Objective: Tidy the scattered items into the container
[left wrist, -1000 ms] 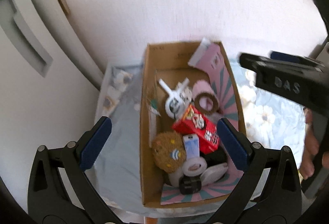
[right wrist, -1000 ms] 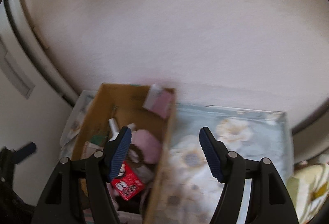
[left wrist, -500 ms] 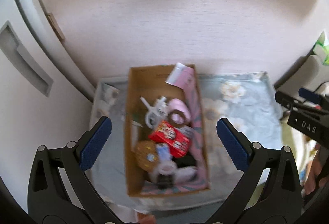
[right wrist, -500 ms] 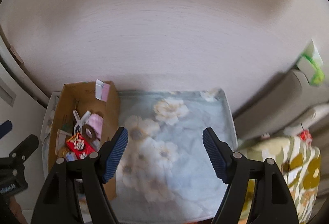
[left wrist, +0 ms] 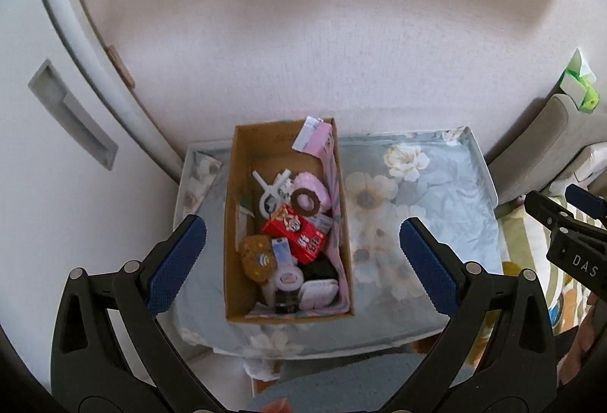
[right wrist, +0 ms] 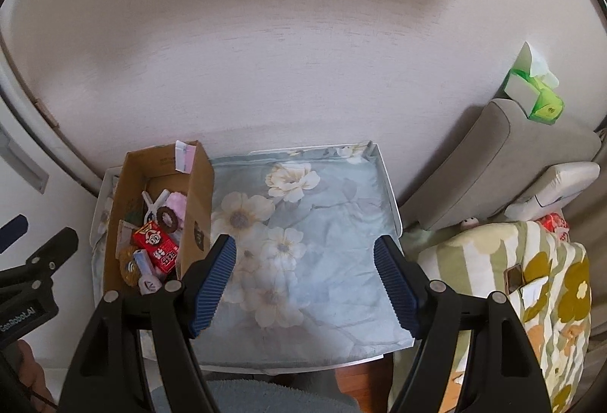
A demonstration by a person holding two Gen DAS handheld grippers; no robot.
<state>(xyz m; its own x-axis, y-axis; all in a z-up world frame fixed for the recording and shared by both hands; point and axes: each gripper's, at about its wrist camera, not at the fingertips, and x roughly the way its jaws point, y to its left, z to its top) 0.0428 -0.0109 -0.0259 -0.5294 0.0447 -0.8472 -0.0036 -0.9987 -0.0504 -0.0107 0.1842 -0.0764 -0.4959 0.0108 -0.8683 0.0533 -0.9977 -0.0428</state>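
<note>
We are holding the left gripper [left wrist: 303, 242] high above the cardboard box [left wrist: 232, 223], fingers spread wide and gripping nothing; the right gripper [right wrist: 305, 278] is hanging over the floral cloth [right wrist: 322, 223], equally wide apart and empty. The scattered items are lying inside the box at the left of the table: a red carton [left wrist: 296, 232], a cookie-shaped piece [left wrist: 258, 257], a tape roll [left wrist: 289, 276], a white clip [left wrist: 270, 187], a pink roll [left wrist: 309, 191]. We are seeing nothing loose on the cloth, so the tidying looks finished to us. To close this step well, we are judging it best to keep both grippers high and clear of the box walls, scanning the cloth's near edge for strays. The cloth is lying wrinkled on a white tray-like tabletop [right wrist: 392, 202] against a pale wall [right wrist: 303, 52]; a grey cushion [right wrist: 504, 155] and a green tissue pack [right wrist: 538, 94] are sitting at the right.
</note>
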